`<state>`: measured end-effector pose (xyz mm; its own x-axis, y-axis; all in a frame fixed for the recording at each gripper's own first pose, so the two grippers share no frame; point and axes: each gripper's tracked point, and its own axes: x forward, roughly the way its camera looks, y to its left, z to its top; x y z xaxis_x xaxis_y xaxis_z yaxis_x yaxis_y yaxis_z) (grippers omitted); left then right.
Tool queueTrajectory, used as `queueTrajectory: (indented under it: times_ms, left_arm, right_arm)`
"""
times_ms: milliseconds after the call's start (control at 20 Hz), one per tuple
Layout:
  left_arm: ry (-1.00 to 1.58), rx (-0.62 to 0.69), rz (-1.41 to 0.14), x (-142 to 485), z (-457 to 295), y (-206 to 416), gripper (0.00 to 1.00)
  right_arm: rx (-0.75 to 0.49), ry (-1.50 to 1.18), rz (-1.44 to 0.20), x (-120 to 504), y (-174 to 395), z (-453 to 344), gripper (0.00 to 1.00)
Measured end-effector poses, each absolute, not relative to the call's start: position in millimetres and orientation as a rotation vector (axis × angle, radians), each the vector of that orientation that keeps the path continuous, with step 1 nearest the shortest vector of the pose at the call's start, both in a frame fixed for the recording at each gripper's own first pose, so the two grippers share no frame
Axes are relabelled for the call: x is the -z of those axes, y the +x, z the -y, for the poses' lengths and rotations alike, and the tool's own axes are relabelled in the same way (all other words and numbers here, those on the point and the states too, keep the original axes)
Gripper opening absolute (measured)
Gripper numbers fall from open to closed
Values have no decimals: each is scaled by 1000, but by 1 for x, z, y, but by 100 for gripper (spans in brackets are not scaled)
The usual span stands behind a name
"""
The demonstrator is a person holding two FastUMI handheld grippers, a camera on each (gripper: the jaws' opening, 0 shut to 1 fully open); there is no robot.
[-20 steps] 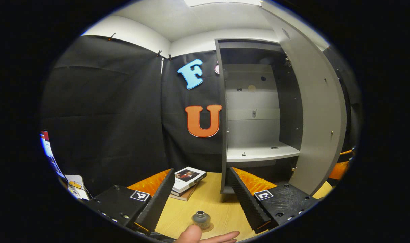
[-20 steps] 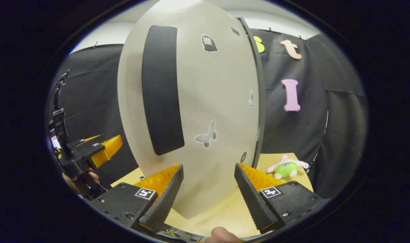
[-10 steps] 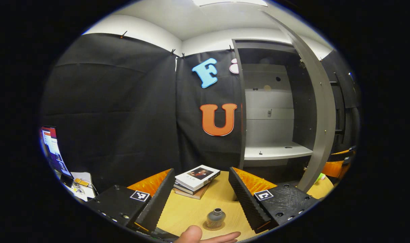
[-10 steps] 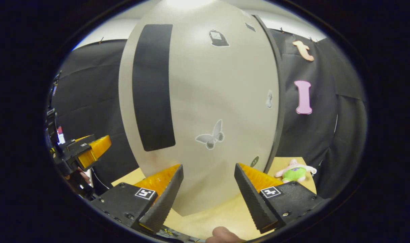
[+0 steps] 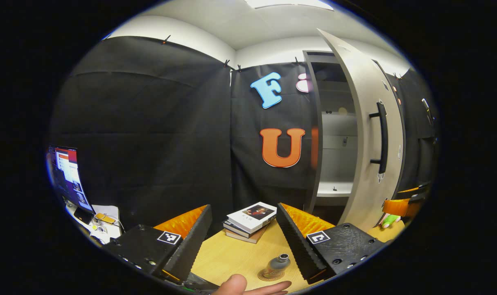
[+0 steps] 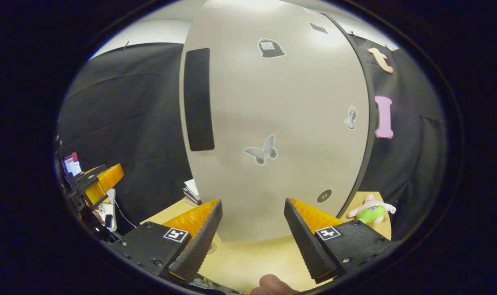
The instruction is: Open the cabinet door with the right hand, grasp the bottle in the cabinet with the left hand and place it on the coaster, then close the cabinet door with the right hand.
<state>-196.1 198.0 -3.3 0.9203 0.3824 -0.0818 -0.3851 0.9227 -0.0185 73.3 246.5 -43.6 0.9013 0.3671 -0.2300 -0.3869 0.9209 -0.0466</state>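
A small grey bottle (image 5: 276, 264) stands upright on a round coaster (image 5: 267, 276) on the wooden table, low between the fingers of my open left gripper (image 5: 243, 205), which holds nothing. The pale cabinet door (image 5: 369, 155) with its dark bar handle (image 5: 381, 137) stands partly closed, leaving a narrow look at the cabinet's shelf (image 5: 334, 189). My right gripper (image 6: 253, 200) is open and faces the door's (image 6: 281, 135) outer side at close range, below and right of the handle (image 6: 198, 100). I cannot tell whether it touches the door.
Stacked books (image 5: 250, 219) lie on the table left of the cabinet. A monitor (image 5: 66, 176) stands at the far left. A green and pink plush toy (image 6: 369, 211) lies on the table right of the door. The left gripper (image 6: 95, 184) appears at the right gripper view's far left.
The cabinet door has swung well toward shut, hiding most of the interior. The left gripper view has turned left, so the bottle on the coaster now sits further right.
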Motion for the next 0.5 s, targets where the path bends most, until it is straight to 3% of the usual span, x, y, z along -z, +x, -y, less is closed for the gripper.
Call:
queueTrajectory:
  times_ms: [200,400,500]
  left_arm:
    - [-54,-291,-5,-21,-174,-180,94]
    - [-106,-101,-7,-32,-95,-157,94]
    - [-110,-84,-9,-36,-66,-151,94]
  right_arm:
    - [-333,-80,-209,38,70,-240,98]
    - [-253,-75,-145,22,62,-213,99]
    - [-235,-65,-105,13,53,-193,98]
